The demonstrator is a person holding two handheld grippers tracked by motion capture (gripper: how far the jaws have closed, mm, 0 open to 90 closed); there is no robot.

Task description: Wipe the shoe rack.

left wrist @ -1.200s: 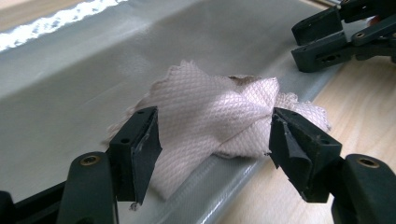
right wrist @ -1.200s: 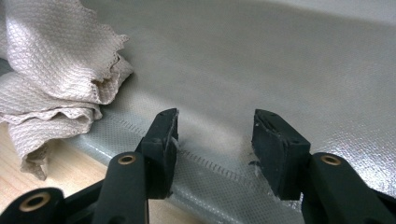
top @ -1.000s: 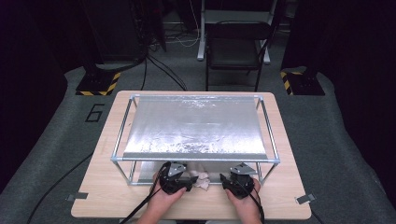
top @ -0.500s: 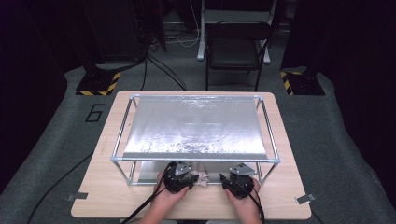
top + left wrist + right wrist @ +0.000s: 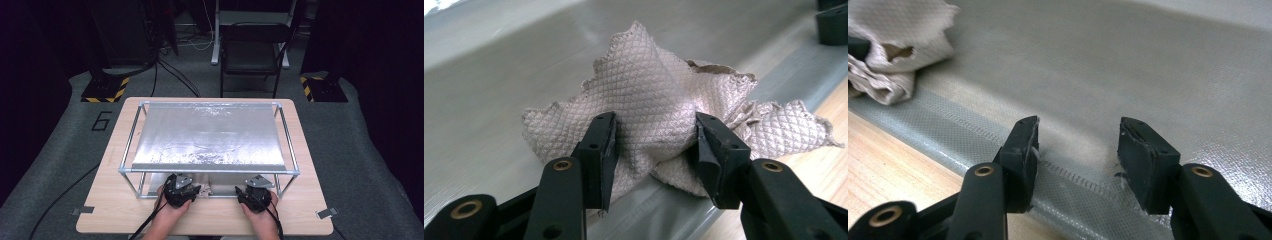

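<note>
Left gripper [image 5: 655, 145] edged inward, jaws around cloth [image 5: 664, 110]; right gripper [image 5: 1078, 150] agape, empty.

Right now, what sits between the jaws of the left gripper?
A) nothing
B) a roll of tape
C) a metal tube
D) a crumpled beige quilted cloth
D: in the left gripper view, the left gripper has its jaws either side of the crumpled beige quilted cloth.

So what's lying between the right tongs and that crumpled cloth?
Nothing but bare grey mat and its stitched hem: the right gripper view shows that stretch empty between the open right tongs and the cloth.
</note>
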